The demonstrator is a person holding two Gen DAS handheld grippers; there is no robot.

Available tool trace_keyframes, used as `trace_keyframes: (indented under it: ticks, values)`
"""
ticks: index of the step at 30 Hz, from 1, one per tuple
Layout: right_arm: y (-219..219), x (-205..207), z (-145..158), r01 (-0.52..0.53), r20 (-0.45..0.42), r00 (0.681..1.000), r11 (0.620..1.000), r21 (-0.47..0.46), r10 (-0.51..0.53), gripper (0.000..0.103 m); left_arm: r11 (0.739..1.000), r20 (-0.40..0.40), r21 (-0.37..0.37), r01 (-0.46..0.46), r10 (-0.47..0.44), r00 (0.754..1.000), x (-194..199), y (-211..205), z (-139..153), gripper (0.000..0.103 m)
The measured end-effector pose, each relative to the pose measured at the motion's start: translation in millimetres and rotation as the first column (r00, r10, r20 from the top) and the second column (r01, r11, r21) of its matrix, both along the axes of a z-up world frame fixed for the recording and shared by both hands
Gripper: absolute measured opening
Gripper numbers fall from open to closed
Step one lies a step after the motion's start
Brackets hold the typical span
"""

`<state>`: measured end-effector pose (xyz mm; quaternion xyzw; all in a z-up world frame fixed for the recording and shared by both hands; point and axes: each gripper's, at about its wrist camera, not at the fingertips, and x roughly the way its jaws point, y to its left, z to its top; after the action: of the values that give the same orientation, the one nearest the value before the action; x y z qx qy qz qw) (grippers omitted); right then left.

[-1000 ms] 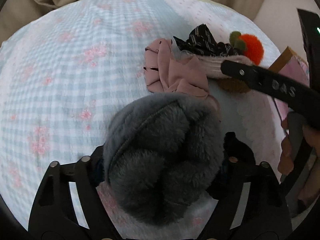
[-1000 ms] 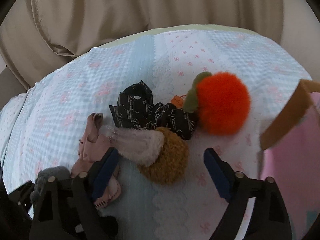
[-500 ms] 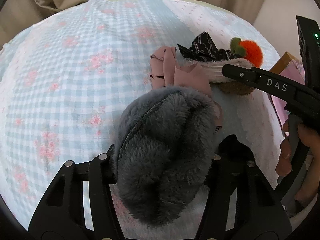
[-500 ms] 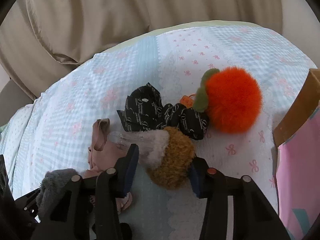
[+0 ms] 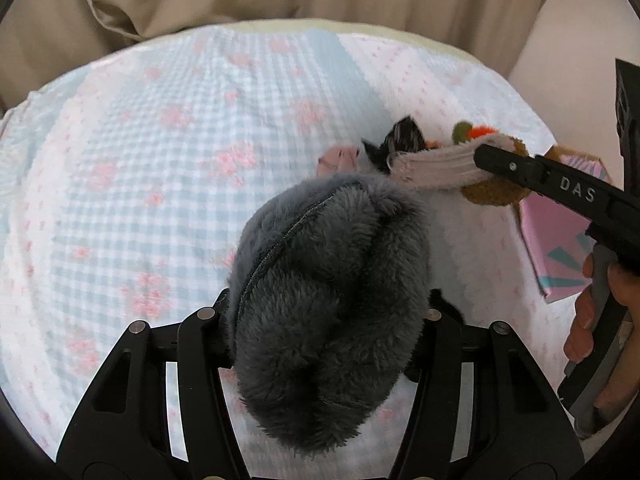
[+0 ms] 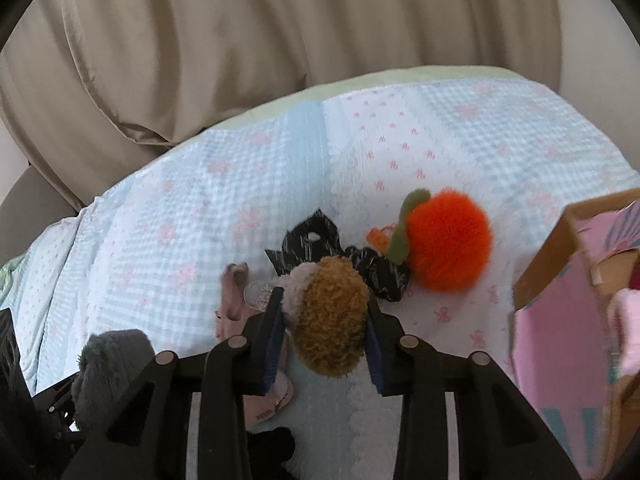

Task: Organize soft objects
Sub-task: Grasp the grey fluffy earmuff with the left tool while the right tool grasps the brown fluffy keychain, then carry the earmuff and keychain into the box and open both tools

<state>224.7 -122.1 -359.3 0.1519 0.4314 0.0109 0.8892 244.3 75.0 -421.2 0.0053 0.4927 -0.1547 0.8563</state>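
Grasping is the step in hand, on both sides. Left wrist view: the left gripper is clamped on a grey furry pouch that fills the middle of the picture (a zip seam runs across its top), held over the checked blanket. At about two o'clock the right gripper pinches a brown plush toy.

Right wrist view: the jaws have just been closing, and the pads press the brown plush toy on either side. An orange pompom lies at about one o'clock, a black bow at twelve, a pink box at three.

Next, I judge, both loads go to the box; soft fur may slip, so grips must hold.
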Motion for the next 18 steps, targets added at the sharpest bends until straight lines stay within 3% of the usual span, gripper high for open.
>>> trace_keyframes:
  ticks: [7, 18]
  values:
    - [-3, -21, 57, -0.003, 0.031, 1.000, 1.000, -0.014, 0.003, 0.033, 1.000, 0.047, -0.003, -0.024, 0.025, 0.999, -13, 4, 53, 0.052]
    - [-6, -77, 185, -0.028, 0.075, 0.997, 0.999, -0.040, 0.031, 0.033, 0.993, 0.097, -0.027, -0.118, 0.120, 0.988, -50, 4, 179, 0.052]
